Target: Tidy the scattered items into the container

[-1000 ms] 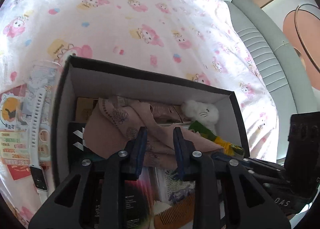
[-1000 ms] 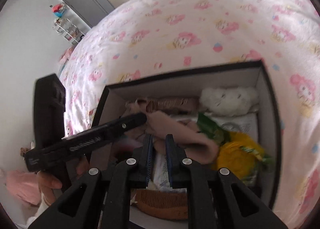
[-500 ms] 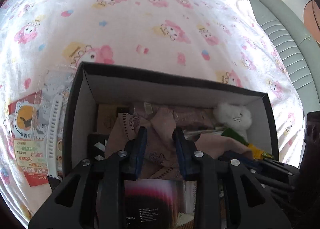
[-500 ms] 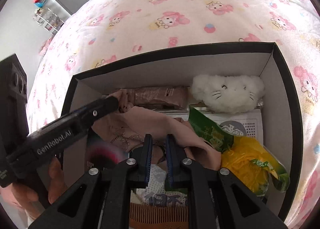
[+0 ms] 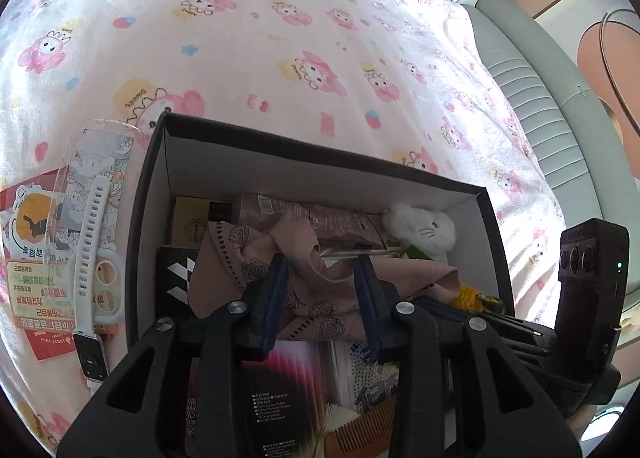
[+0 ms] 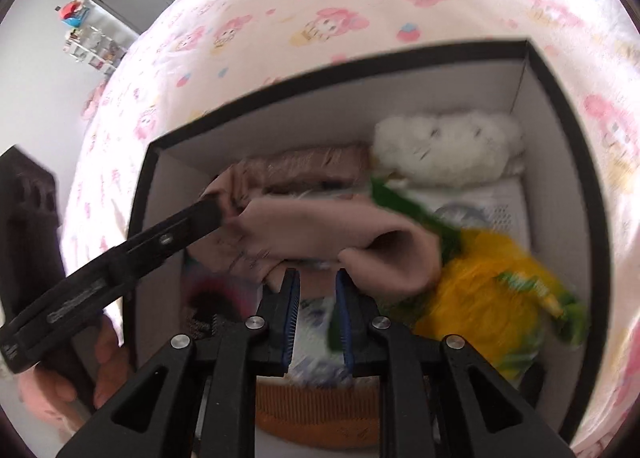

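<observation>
As seen from the left wrist, the left gripper is held over the box on the bed, its fingers opening, with the pink cloth lying slack between them; the pads are not seen pressing on it. The cloth is draped over a plush toy, a black booklet and a comb. A white watch and leaflets are left on the bed just beside the box's left wall, so the task is judged unfinished. Risk: the cloth could snag on a pad as the fingers are lifted and be dragged back out, since it is loosely heaped.

Compared with a second ago in this view, the fingers are set wider, and the cloth is bunched lower in the box.

From the right wrist, the right gripper is pointed down into the box, its fingers opening narrowly; a fold of the cloth lies just above the tips, but nothing is seen clamped. The picture is blurred. The left gripper touches the cloth's left end. A yellow packet lies to the right. Risk: the two grippers are close together and could collide.

A second ago the right fingers were nearly shut; they have since parted slightly.
</observation>
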`<act>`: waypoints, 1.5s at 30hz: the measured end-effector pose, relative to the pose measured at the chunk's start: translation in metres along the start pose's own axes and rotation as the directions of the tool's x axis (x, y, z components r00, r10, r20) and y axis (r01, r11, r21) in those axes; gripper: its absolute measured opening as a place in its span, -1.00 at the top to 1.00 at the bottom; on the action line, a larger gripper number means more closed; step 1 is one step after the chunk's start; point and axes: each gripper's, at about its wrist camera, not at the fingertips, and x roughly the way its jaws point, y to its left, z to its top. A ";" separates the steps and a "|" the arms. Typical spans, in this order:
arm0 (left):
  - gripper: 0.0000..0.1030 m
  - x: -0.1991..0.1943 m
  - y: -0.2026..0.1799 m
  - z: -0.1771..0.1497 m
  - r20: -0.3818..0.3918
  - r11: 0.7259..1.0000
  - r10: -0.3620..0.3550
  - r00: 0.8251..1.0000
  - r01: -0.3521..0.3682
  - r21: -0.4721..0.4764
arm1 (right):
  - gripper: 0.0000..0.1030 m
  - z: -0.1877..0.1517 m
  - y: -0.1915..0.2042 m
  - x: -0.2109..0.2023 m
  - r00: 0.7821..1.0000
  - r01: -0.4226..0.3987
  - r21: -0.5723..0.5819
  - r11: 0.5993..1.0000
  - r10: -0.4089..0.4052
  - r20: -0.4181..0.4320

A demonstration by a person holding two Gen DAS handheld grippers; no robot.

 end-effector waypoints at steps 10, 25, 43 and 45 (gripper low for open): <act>0.28 0.008 -0.002 -0.009 -0.084 1.000 0.021 0.996 -0.022 -0.007 | 0.70 0.004 0.001 -0.018 0.998 -0.012 -0.044 0.999 0.015 0.064; 0.02 0.012 -0.003 -0.010 -0.081 1.000 -0.017 0.997 0.018 0.010 | 0.69 0.022 0.016 0.002 0.999 0.053 -0.153 0.987 -0.052 0.009; -0.02 -0.157 -0.095 -0.121 0.226 0.975 0.021 0.974 -0.070 0.212 | 0.51 -0.109 0.045 -0.155 0.941 0.009 -0.171 0.985 0.050 0.336; -0.02 -0.162 -0.096 -0.131 0.209 0.974 0.016 0.978 -0.063 0.218 | 0.51 -0.124 0.048 -0.161 0.939 -0.004 -0.174 0.985 0.063 0.337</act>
